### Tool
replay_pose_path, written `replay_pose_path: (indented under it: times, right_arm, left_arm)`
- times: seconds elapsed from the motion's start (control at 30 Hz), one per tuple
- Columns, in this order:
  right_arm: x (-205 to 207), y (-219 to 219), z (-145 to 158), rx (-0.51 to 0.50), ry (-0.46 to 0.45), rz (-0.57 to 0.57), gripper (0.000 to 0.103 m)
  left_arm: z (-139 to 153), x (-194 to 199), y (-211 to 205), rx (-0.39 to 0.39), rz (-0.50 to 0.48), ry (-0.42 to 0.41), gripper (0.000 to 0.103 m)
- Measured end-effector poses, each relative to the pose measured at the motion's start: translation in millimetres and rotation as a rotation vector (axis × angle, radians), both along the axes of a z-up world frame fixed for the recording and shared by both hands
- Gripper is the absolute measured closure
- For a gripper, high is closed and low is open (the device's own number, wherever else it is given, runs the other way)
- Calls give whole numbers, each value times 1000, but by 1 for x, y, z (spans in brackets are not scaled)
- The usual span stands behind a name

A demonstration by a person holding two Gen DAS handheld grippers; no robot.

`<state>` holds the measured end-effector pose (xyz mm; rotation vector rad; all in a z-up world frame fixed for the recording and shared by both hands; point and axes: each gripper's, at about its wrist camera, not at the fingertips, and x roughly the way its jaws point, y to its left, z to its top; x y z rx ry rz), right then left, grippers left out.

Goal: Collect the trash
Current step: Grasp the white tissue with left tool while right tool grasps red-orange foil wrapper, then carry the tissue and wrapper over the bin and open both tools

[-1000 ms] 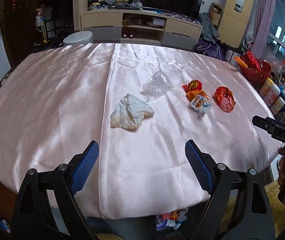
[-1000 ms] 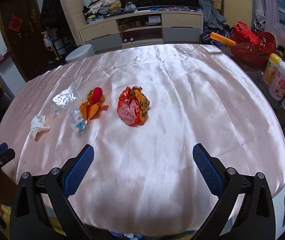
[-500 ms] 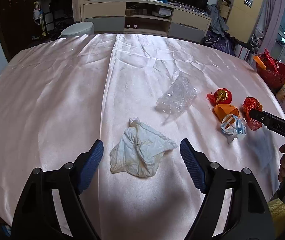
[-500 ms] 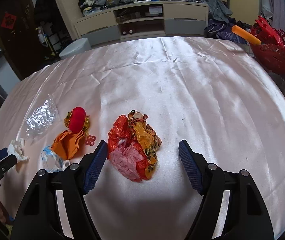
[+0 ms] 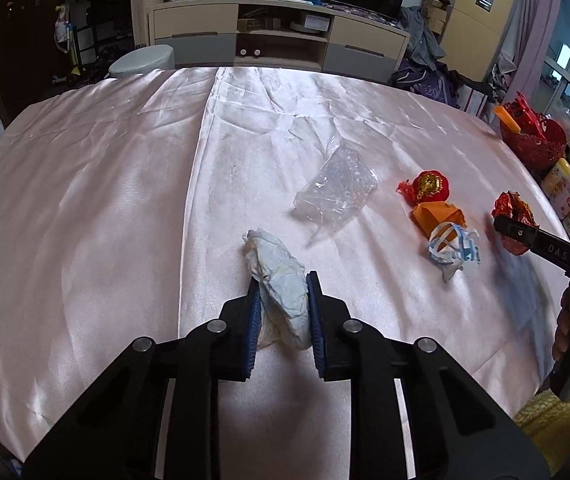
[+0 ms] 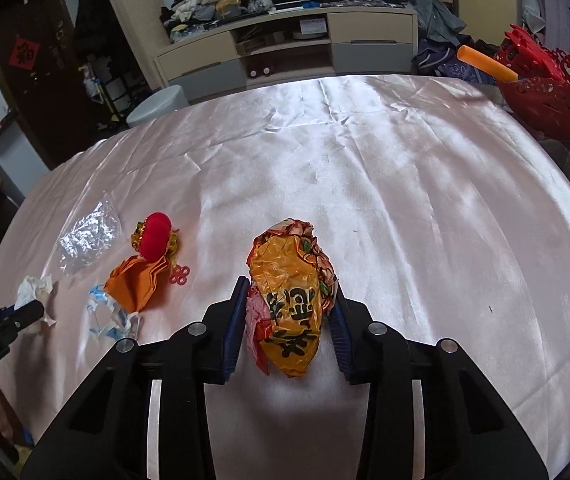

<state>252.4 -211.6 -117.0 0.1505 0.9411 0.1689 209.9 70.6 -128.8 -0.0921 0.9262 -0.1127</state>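
My left gripper (image 5: 281, 300) is shut on a crumpled white tissue (image 5: 279, 276) that rests on the pink tablecloth (image 5: 85, 220). My right gripper (image 6: 289, 308) is shut on a crumpled red and orange foil wrapper (image 6: 293, 280); it also shows in the left wrist view (image 5: 513, 212). Between them lie a clear plastic bag (image 5: 337, 192), a red and gold ornament (image 5: 429, 186), an orange folded paper (image 5: 437, 216) and a blue and white wrapper (image 5: 453, 248).
A red basket (image 6: 545, 92) and bottles (image 5: 565, 196) stand at the table's right edge. A grey stool (image 5: 141, 62) and a TV cabinet (image 5: 277, 40) are beyond the far edge.
Both grippers moved forward and down and closed: the left on the tissue, the right on the foil wrapper. Both were open half a second ago.
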Motion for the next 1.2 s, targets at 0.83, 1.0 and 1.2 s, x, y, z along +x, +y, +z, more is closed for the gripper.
replay_pose_path:
  times: [0.83, 1.0, 1.2]
  right_arm:
    - [-184, 18, 33, 98, -13, 143, 61]
    - [-212, 30, 18, 79, 3, 183, 63]
    - [-230, 34, -10, 74, 67, 196, 63]
  left_arm:
    - [-2, -176, -66, -117, -154, -10, 83]
    - [-23, -199, -76, -108, -176, 30, 83]
    - [-50, -218, -89, -106, -196, 87, 83]
